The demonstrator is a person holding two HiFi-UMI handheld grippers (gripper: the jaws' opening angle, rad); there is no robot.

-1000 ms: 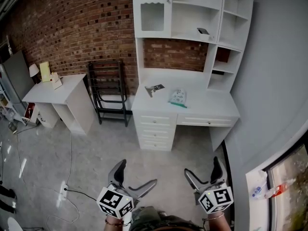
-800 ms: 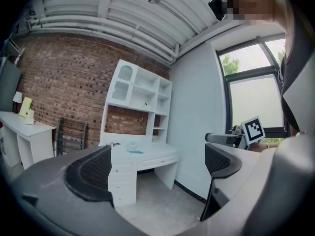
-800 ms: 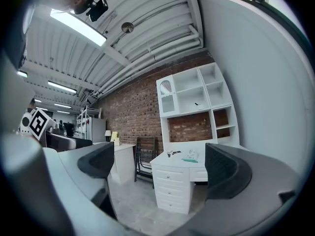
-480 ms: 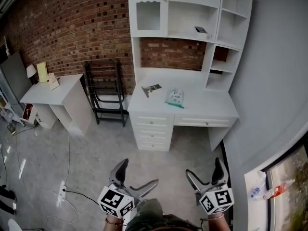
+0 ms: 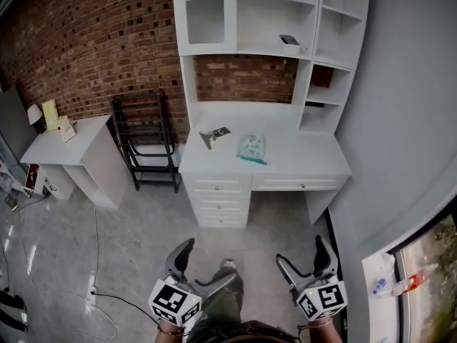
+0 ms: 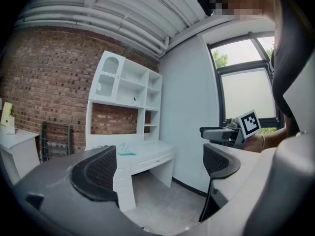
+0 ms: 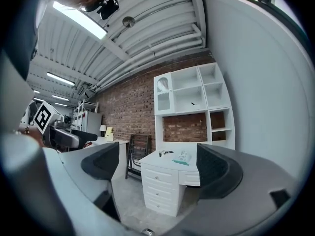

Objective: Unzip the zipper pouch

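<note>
Room: brick wall [image 5: 86, 41] at the back, grey floor [image 5: 128, 227] below, a window [image 5: 428, 263] low on the right.
Desk: white desk [image 5: 314, 164] with drawers, set against the wall, with a white shelf unit [image 5: 243, 13] standing on it.
Pouch: the pouch [image 5: 251, 148] lies flat near the middle of the desk top, pale with a green edge (too small to tell how its zipper stands).
Beside it: a small dark thing [image 5: 213, 135] lies on the desk to the pouch's left, apart from it.
Left side: a small white table [image 5: 64, 145] stands by the wall, with a black rack [image 5: 146, 141] between it and the desk.
Left gripper: the left gripper [image 5: 211, 259] is held low over the floor, well apart from the desk. Its jaws stand wide apart with nothing between them; it grips nothing.
Right gripper: the right gripper [image 5: 300, 249] is held low beside the left one, also well apart from the desk. Its jaws have just been closing a little yet stand wide, with nothing between them.
</note>
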